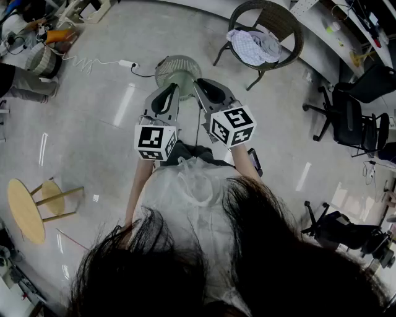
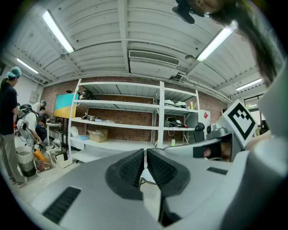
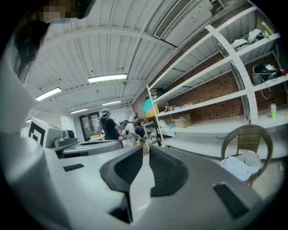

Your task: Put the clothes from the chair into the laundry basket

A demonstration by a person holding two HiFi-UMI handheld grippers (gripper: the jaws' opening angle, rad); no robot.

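Wicker chair (image 1: pixel 279 13) stands at the top right of the head view, well apart from the person, and the clothes (image 1: pixel 255 44) lie heaped on its seat: a pale bundle, partly checked. In the right gripper view the same chair (image 3: pixel 246 131) shows at the right with the clothes (image 3: pixel 240 164) on it, before white shelves (image 3: pixel 211 101) on a brick wall. The basket (image 1: pixel 178 69), round and ribbed, sits on the grey floor (image 1: pixel 111 124) just beyond the tips of both grippers, to the left of the chair. The left gripper (image 1: pixel 171 91) and the right gripper (image 1: pixel 205 87) are held side by side, near level, each with its marker cube nearest the person. In its own view the left gripper (image 2: pixel 145 155) has its dark ribbed pads pressed together with nothing between them. The right gripper (image 3: pixel 145 152) is likewise closed tight and empty. A wooden stool (image 1: pixel 28 209) stands at the left, and office chairs (image 1: pixel 349 121) at the right.
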